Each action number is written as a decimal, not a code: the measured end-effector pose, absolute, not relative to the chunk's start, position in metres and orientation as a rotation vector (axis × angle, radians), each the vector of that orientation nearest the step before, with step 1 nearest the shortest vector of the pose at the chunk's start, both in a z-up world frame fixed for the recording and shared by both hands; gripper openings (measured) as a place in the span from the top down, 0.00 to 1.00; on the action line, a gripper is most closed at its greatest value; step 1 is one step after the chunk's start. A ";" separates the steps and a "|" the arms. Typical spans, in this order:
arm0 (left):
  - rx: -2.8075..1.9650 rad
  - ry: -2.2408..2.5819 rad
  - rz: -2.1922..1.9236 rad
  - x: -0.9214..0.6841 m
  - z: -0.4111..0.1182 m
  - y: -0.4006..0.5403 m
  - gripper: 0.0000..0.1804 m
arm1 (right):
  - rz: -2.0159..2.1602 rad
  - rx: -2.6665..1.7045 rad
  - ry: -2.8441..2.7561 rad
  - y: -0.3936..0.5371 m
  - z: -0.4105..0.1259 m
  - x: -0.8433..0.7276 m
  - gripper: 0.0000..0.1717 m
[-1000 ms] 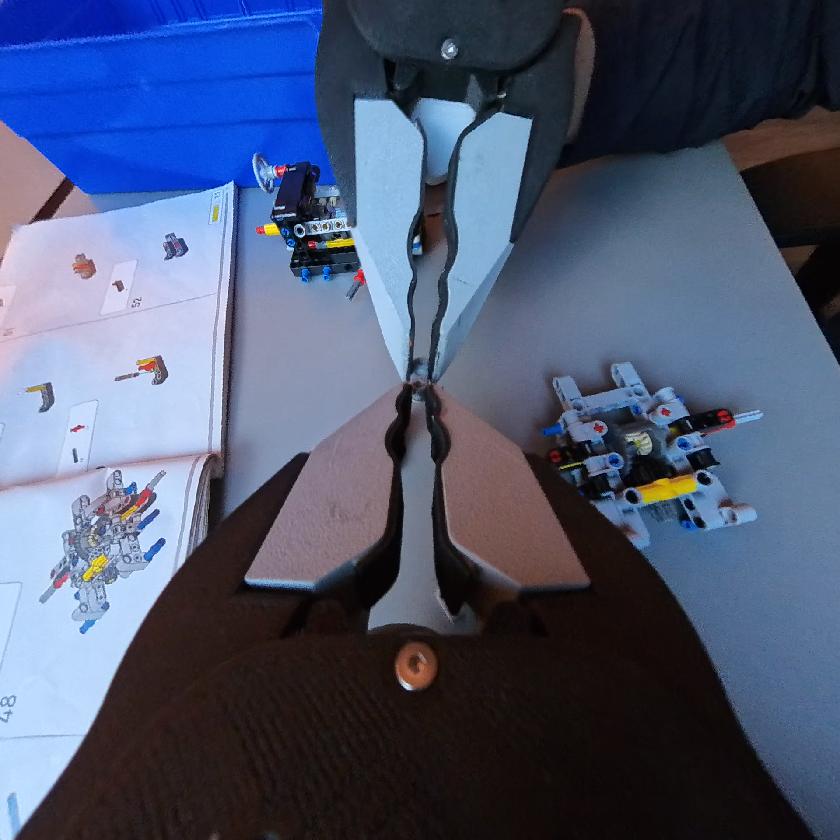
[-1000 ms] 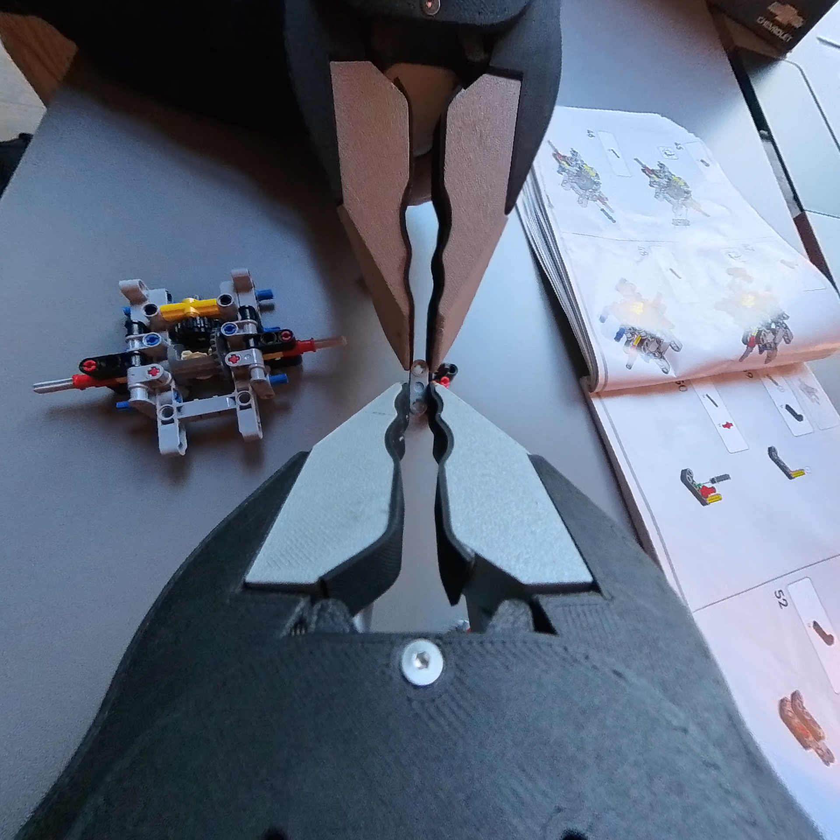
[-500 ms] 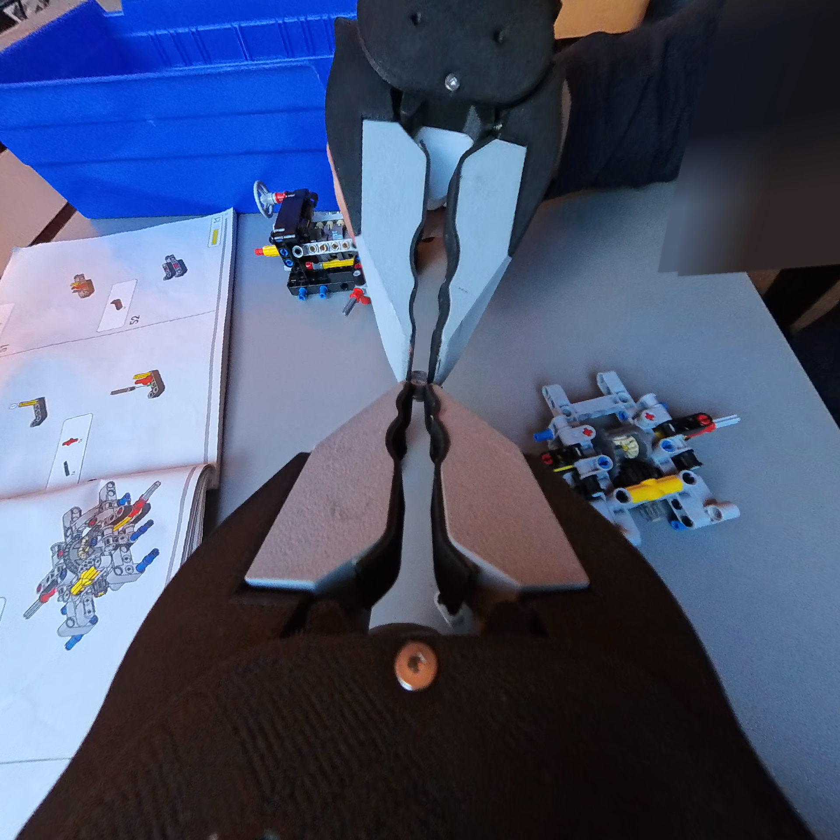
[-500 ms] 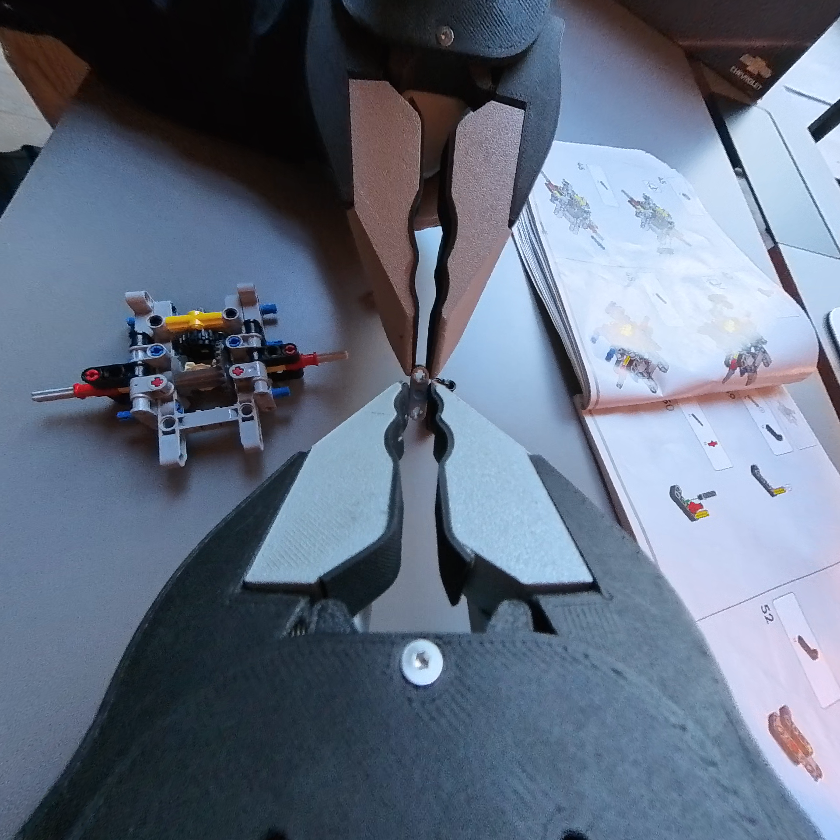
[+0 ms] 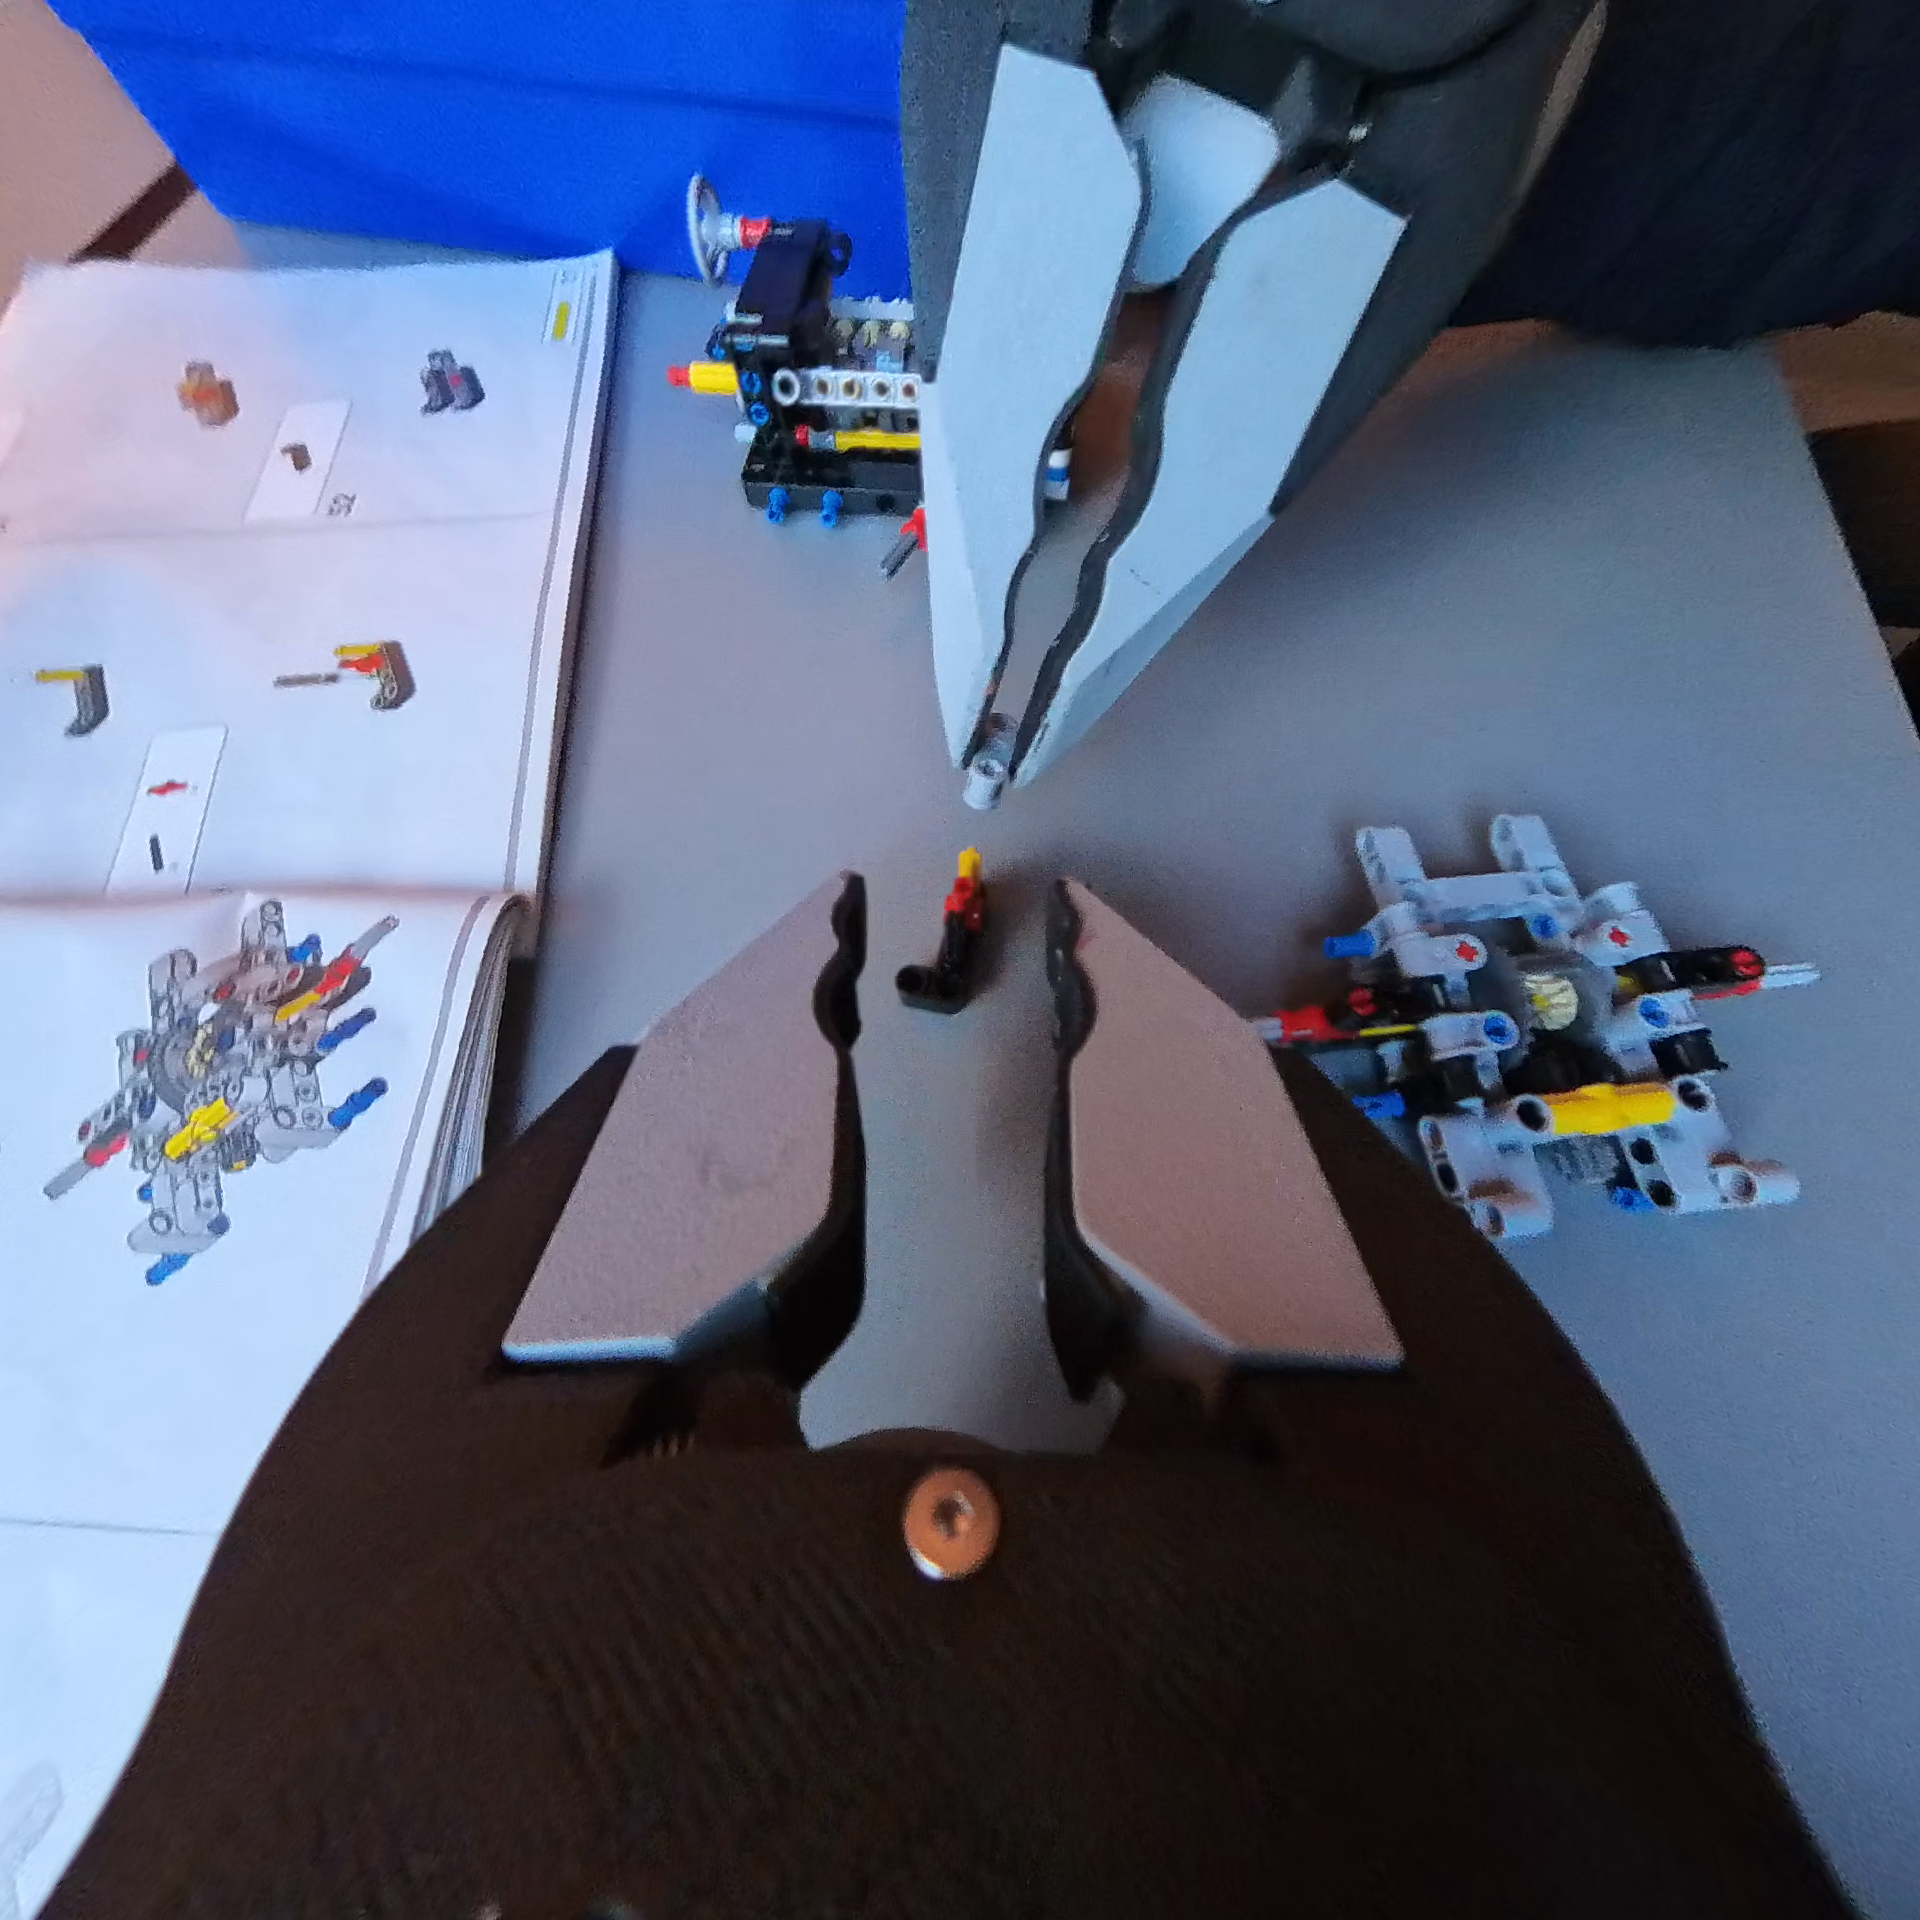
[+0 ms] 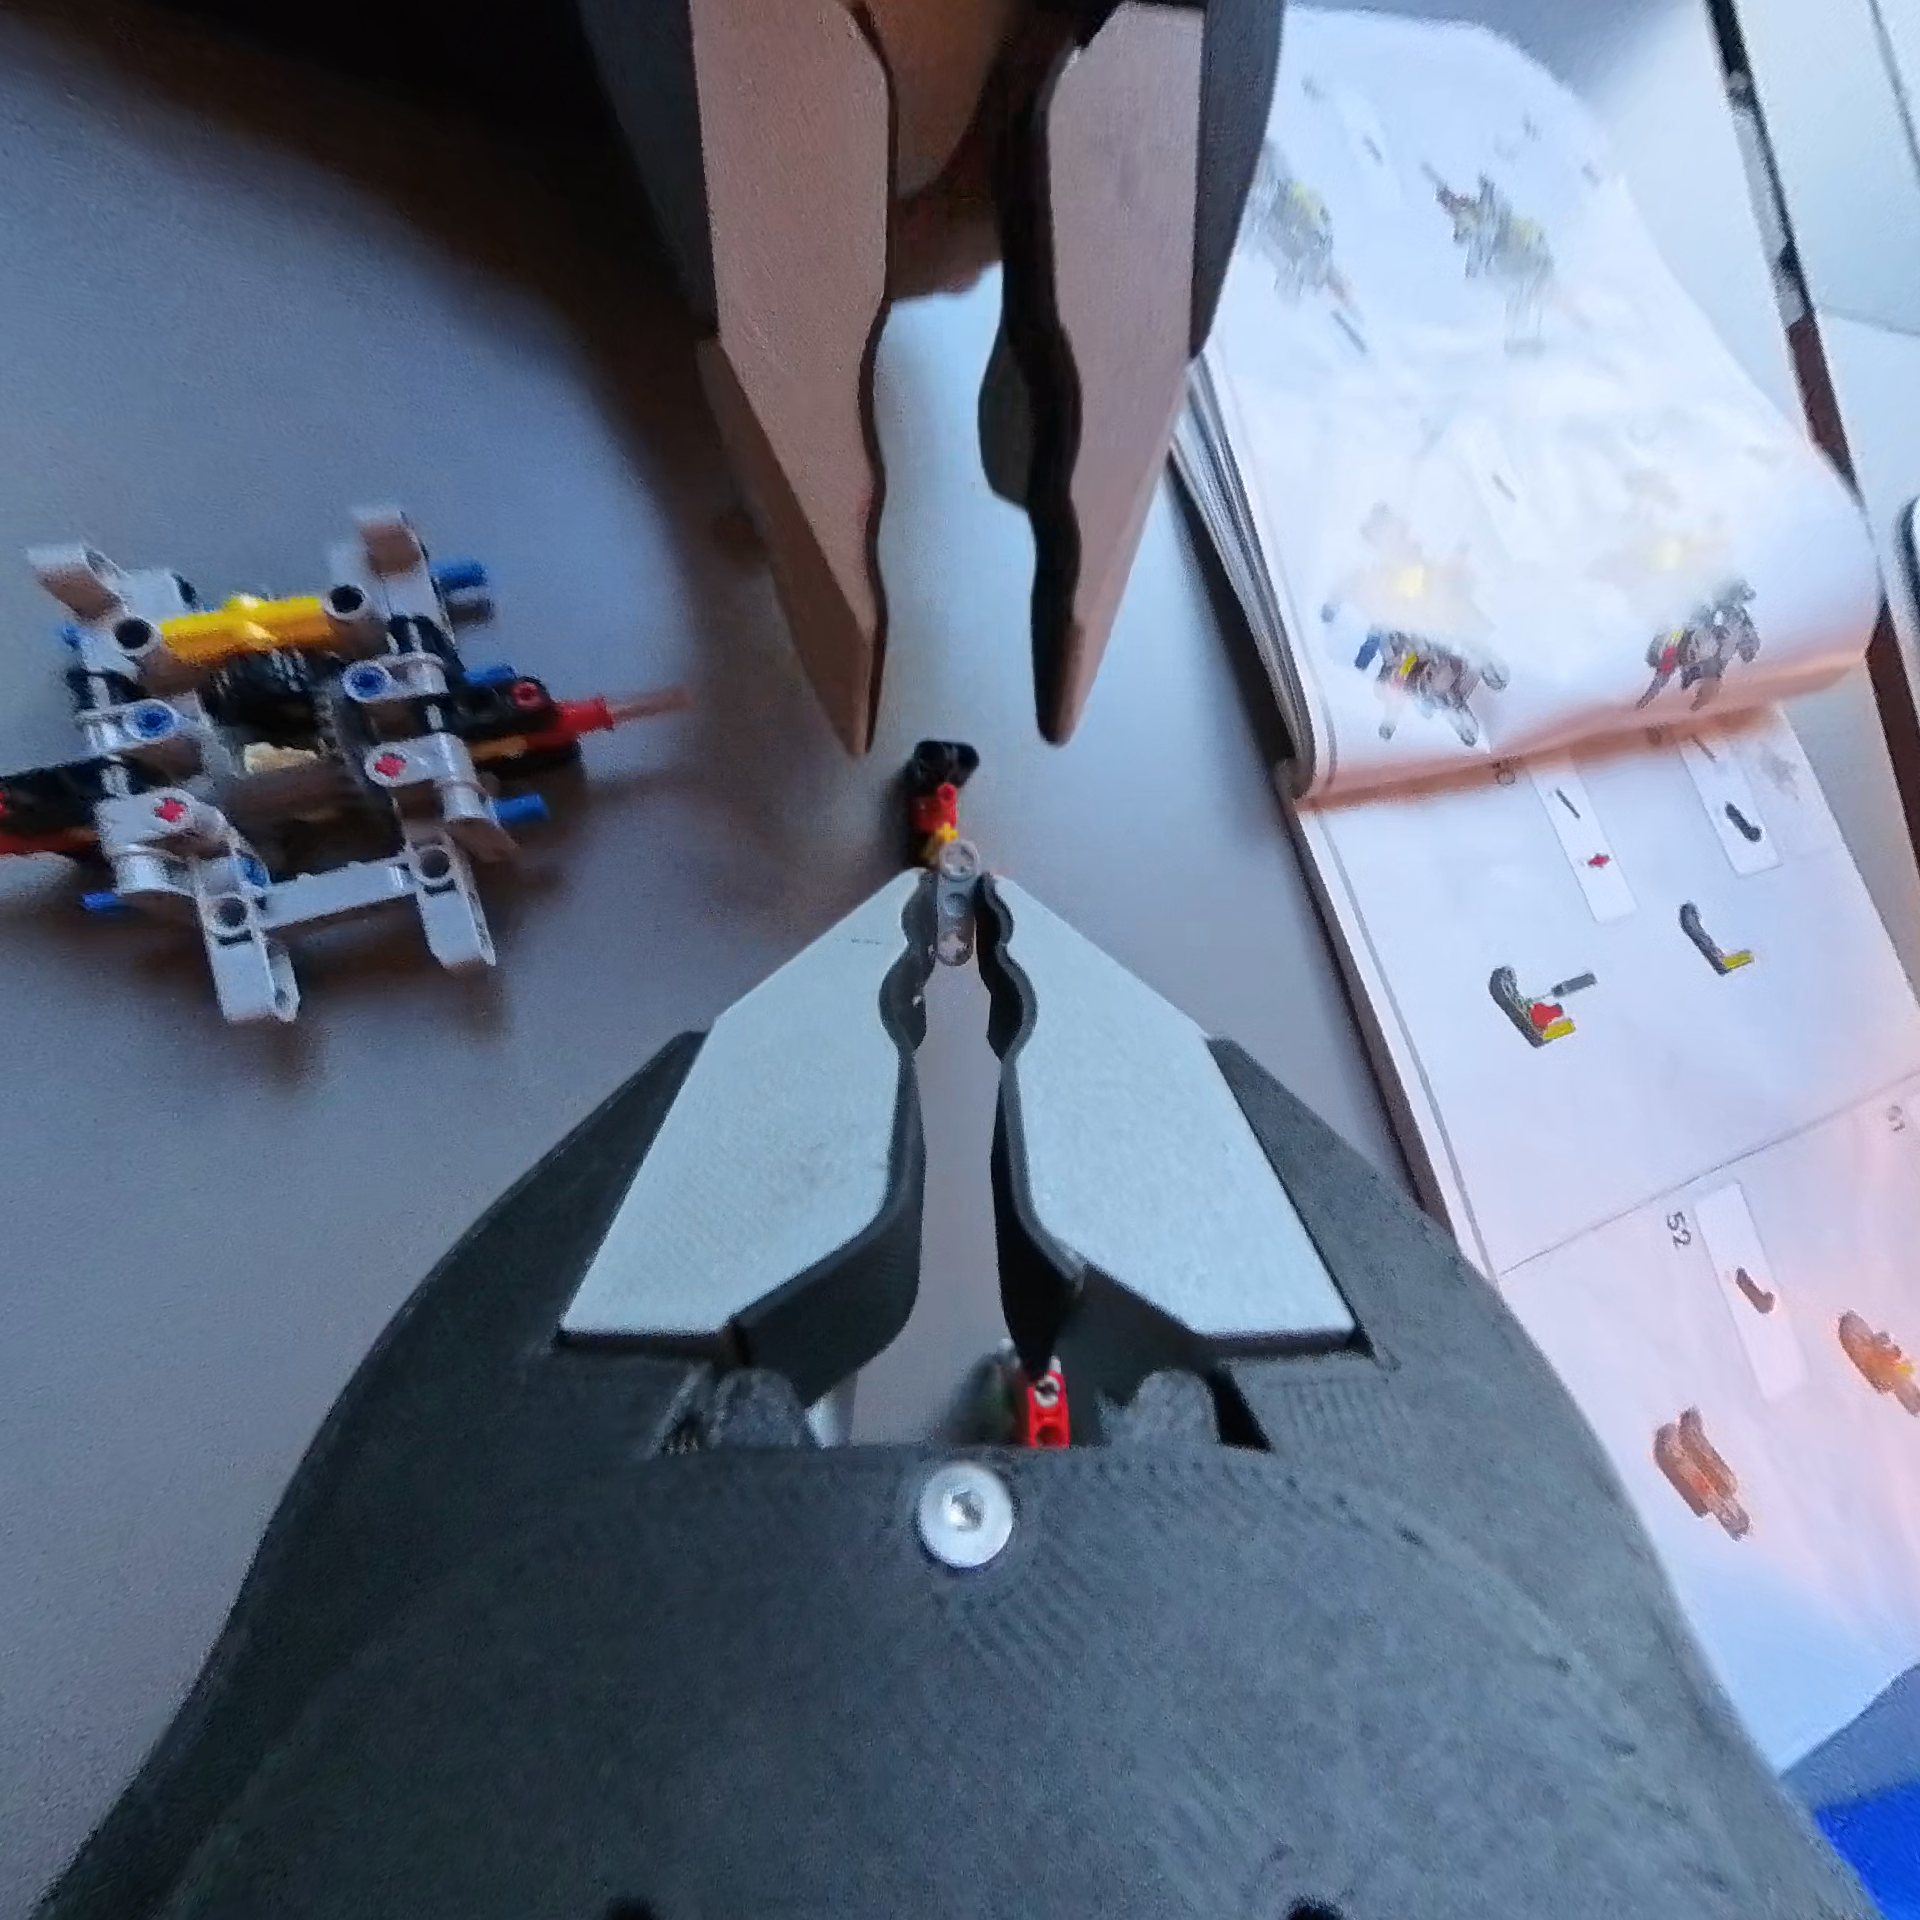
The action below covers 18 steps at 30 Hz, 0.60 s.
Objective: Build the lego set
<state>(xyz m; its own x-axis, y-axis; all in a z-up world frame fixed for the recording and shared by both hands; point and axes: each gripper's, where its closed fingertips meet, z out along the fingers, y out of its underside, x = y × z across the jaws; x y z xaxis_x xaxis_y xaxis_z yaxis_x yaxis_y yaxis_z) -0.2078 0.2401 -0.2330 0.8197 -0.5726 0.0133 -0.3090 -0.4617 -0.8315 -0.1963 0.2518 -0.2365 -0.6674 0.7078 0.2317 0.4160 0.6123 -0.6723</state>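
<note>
My left gripper (image 5: 954, 883) is open, and a small black angled piece with red and yellow pins (image 5: 951, 956) lies on the grey table (image 5: 748, 727) between its fingertips, untouched. My right gripper (image 6: 954, 883) is shut on a small grey beam (image 6: 954, 906), whose end hole sticks out past the tips. In the left wrist view the right gripper (image 5: 992, 769) hangs just beyond the black piece with the grey beam (image 5: 987, 767) in it. In the right wrist view the left gripper (image 6: 956, 740) stands open over the black piece (image 6: 940, 790).
A grey, black and yellow sub-assembly (image 5: 1538, 1039) lies to the right, and shows at the left in the right wrist view (image 6: 281, 748). A second black sub-assembly (image 5: 821, 395) sits by a blue bin (image 5: 468, 114). The open instruction booklet (image 5: 291, 623) covers the left side. The grippers are tip to tip, or close to it.
My left gripper opened and the black angled piece left its grasp and now lies on the table. The two grippers, tip to tip before, have drawn apart. The right stays shut on the grey beam.
</note>
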 end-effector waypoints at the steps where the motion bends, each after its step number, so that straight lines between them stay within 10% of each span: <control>1: -2.088 0.643 -0.376 -0.209 -0.233 0.239 0.84 | 0.796 -0.899 -2.380 0.252 -0.239 -0.196 0.98; 18: -2.220 0.746 -0.310 -0.205 -0.264 0.241 0.97 | 0.669 -0.850 -2.617 0.245 -0.244 -0.203 0.98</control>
<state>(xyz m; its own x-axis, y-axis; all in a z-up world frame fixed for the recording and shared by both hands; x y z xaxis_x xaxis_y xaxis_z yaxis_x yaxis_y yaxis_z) -0.2047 0.2409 -0.2642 0.7997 -0.6003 -0.0108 -0.4158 -0.5408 -0.7312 -0.2034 0.2450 -0.2442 -0.7765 0.6135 0.1434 0.4695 0.7152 -0.5177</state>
